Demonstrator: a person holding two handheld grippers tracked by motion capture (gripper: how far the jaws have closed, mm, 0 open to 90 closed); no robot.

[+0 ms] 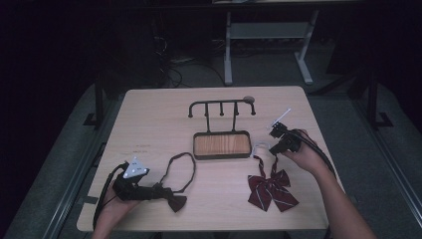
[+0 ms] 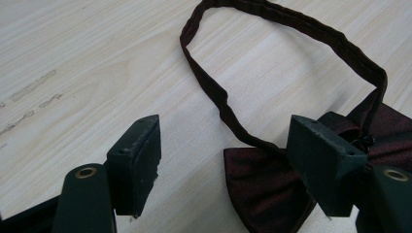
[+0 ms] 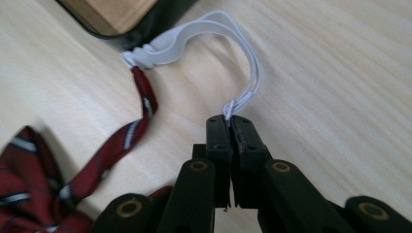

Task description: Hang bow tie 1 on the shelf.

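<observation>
The right gripper (image 3: 229,121) pinches the white elastic loop (image 3: 214,29) of the striped red bow tie (image 1: 271,188), which trails toward the table's (image 1: 149,119) near edge, while the left gripper's (image 2: 228,160) jaws stand spread.

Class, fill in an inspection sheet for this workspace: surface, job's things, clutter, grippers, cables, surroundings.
Surface: light wood table, faint scuffs at left.
Job's things: striped bow tie flat, its white elastic pinched; dark bow tie with its strap looped; hook rack on a wooden tray.
Clutter: nothing seen.
Grippers: right gripper shut on the elastic; left gripper open beside the dark bow.
Cables: one trails from each gripper; more on the floor behind.
Surroundings: dark room, white desk frame behind.
</observation>
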